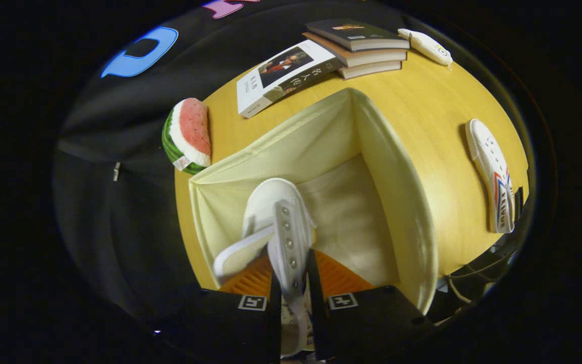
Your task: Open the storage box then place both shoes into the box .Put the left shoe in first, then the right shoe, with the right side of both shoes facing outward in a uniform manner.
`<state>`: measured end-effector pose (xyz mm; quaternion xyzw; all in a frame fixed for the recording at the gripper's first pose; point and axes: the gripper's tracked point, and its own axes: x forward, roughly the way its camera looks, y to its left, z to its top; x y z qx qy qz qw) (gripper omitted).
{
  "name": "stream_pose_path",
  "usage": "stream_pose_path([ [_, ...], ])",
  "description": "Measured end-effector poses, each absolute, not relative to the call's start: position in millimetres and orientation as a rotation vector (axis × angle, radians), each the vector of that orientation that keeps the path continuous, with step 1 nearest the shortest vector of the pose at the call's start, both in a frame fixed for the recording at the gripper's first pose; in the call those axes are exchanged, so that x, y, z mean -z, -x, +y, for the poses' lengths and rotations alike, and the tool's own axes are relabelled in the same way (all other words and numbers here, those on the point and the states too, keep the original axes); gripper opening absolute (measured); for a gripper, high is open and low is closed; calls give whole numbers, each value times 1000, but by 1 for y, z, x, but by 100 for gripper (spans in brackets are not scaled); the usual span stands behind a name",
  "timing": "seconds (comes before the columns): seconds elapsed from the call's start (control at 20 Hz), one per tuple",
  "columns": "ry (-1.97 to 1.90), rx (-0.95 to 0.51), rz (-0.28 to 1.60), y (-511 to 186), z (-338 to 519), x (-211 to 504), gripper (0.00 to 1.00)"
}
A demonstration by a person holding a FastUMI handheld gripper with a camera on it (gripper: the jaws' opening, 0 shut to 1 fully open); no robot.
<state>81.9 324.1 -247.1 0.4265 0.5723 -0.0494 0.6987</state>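
Shoe held over the open box
Gripper [291,293] clamps a white shoe [278,227] above the box [397,202]; second shoe [493,177] lies right on the tabletop [437,101]

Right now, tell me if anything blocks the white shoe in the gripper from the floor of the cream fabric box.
Nothing visible does. The gripper is shut on the white lace-up shoe, which hangs inside the open cream fabric storage box. The box floor beyond the shoe looks bare.
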Motion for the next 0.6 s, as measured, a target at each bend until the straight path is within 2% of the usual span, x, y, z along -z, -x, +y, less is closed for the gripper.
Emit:
stream_pose_path([
  [0.1,-991,32,1264,-86,332,232,61],
  [0.2,-976,-17,1244,-83,330,221,100],
  [0.6,-844,-152,1042,-66,241,163,99],
])
